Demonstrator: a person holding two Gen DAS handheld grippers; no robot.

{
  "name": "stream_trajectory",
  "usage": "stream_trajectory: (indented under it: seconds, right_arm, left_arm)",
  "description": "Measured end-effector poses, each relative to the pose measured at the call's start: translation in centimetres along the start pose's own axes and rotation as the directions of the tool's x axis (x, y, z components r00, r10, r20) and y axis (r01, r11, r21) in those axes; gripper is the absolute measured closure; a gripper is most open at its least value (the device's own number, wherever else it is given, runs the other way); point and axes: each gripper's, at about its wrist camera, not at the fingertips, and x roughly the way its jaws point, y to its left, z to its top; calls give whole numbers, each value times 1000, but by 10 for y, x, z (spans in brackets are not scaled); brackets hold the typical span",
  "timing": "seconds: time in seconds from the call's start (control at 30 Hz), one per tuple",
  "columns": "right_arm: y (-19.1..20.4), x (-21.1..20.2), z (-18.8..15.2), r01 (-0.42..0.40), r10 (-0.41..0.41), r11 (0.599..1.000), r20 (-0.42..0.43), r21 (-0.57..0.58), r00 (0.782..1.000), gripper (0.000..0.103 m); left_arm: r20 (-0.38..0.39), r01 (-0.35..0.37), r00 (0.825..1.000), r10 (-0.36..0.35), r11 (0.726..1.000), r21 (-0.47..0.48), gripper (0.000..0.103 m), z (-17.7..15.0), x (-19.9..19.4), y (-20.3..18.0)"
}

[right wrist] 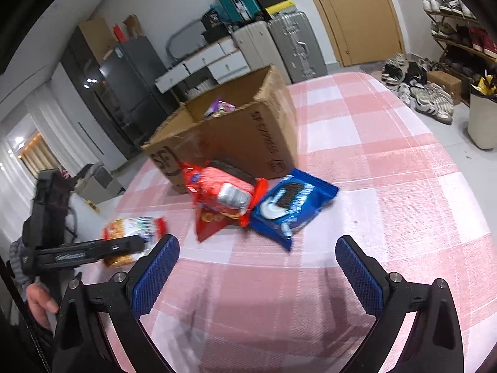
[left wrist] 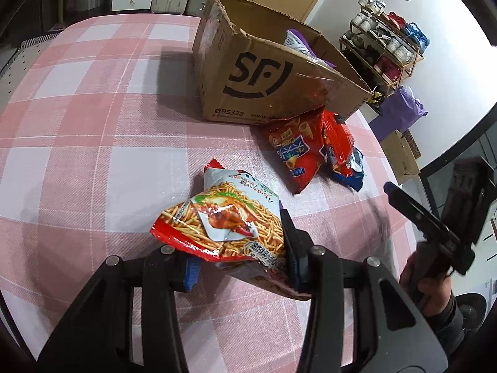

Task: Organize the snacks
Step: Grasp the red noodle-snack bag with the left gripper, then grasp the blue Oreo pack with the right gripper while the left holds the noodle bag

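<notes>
A table covered in a pink-and-white checked cloth holds an open cardboard box marked "SF", standing toward the far side with a purple packet showing inside it. Just in front of the box, touching its lower corner, lies a small heap of snacks: a red chip bag, a red biscuit pack lying on top of it, and a blue cookie pack beside them, its long axis running diagonally from near-left to far-right. This heap sits between the right gripper and the box. The right gripper hovers over bare cloth with its blue-padded fingers spread wide, holding nothing. The left gripper is pinching the near end of a bag of noodle-stick snacks, lifted off the cloth and tilted, its long axis pointing away toward the box. Beyond the table are suitcases, a wooden door and a shoe rack.
</notes>
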Motion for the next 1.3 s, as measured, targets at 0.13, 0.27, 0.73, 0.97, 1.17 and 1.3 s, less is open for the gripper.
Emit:
stream_trajectory:
  seconds: [0.13, 0.27, 0.73, 0.97, 1.17, 1.3]
  right_arm:
    - [-2, 13, 10, 80, -84, 993, -46, -82, 995, 1]
    - [0, 29, 20, 103, -125, 973, -95, -209, 988, 1]
    - [8, 71, 41, 21, -151, 865, -220, -502, 964, 3]
    - [11, 84, 39, -9, -159, 847, -269, -532, 950, 37]
    - [6, 72, 30, 25, -165, 862, -233, -506, 958, 50]
    - [-4, 58, 27, 19, -131, 893, -220, -449, 967, 50]
  left_arm:
    - [1, 9, 1000, -9, 1000, -10, 63, -1, -4, 9]
    - [3, 8, 1000, -8, 1000, -11, 63, -3, -7, 19]
    - [-1, -10, 1000, 10, 999, -51, 63, -10, -17, 38]
    - [14, -9, 1000, 10, 998, -56, 63, -11, -23, 35]
    - [21, -5, 1000, 6, 999, -44, 63, -12, -28, 30]
    - [21, 0, 1000, 1, 999, -40, 63, -14, -29, 29]
